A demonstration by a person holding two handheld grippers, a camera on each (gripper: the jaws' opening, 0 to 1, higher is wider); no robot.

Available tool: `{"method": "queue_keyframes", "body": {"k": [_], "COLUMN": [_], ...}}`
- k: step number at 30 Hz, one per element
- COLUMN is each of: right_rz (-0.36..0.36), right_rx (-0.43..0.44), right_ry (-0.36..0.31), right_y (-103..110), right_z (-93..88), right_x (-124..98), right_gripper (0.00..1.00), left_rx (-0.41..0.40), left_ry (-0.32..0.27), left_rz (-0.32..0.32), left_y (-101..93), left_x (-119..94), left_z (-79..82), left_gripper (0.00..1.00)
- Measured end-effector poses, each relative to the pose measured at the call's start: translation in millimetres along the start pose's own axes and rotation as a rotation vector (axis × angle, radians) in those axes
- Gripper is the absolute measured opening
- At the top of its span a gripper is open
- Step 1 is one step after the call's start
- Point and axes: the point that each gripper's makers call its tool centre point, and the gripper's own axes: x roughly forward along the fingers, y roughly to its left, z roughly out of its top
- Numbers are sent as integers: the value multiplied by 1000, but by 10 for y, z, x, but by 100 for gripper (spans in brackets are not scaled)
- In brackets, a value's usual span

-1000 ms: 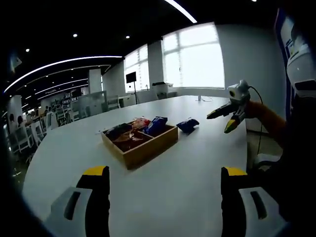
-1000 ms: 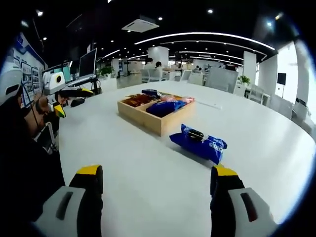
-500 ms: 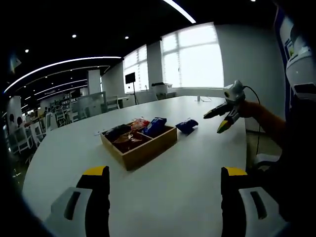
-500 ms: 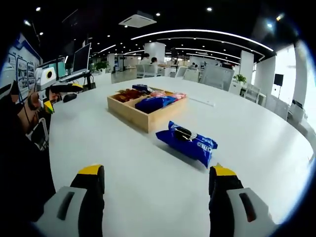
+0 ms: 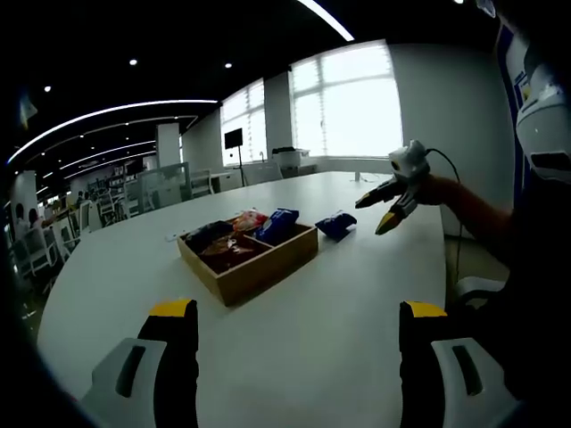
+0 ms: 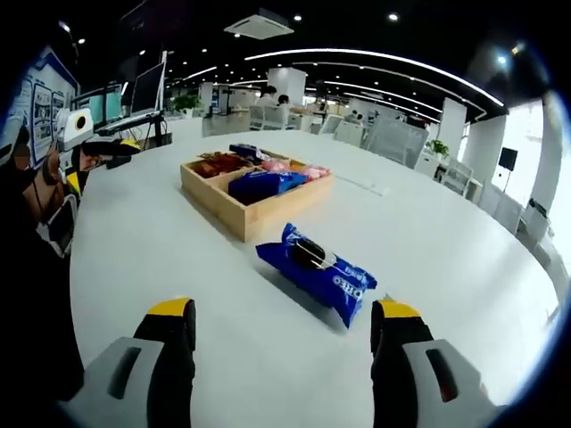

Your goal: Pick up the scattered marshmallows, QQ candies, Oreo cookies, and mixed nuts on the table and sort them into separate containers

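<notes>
One blue Oreo packet point(image 6: 314, 273) is lying flat on the white table point(image 6: 446, 250), just ahead of the right gripper point(image 6: 281, 343), whose yellow-tipped jaws are standing wide apart with nothing between them. Beyond the packet, close by but not touching it, a wooden tray point(image 6: 239, 214) is sitting with its compartments holding snack bags: a blue one nearest, pinkish ones behind it and dark reddish ones to the side.

From the left gripper view, the same wooden tray point(image 5: 259, 267) is sitting mid-table, with the Oreo packet point(image 5: 337, 225) lying just past its far corner. The left gripper point(image 5: 299, 352) is hanging above bare tabletop, well short of the tray, its jaws spread wide and gripping nothing. The right gripper point(image 5: 385, 203) is reaching in from the right, its tips pointing towards the packet, held by a person's hand point(image 5: 433, 189).
</notes>
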Motion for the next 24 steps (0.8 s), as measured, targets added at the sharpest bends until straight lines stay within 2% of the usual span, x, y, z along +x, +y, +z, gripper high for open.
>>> {"method": "queue_keyframes", "body": {"k": [7, 9, 13, 19, 22, 24], "right_rz": [5, -14, -8, 10, 18, 31], "right_rx": [-54, -29, 17, 1, 68, 72], "right_ry": [83, 89, 76, 82, 53, 45], "right_y": [-195, -286, -378, -414, -448, -443], "right_z": [-22, -28, -28, -53, -27, -36], "right_x": [223, 278, 373, 493, 533, 542], "right_gripper": [75, 73, 68, 64, 61, 59], "left_rx": [-7, -6, -11, -6, -5, -5], "left_ry": [3, 4, 4, 10, 10, 13], "left_rz": [10, 11, 13, 13, 13, 11], "left_y": [45, 55, 70, 78, 81, 77], "left_x": [-29, -29, -24, -7, 9, 21], "left_z": [-32, -46, -59, -59, -50, -54], "left_gripper": [97, 97, 97, 97, 97, 97]}}
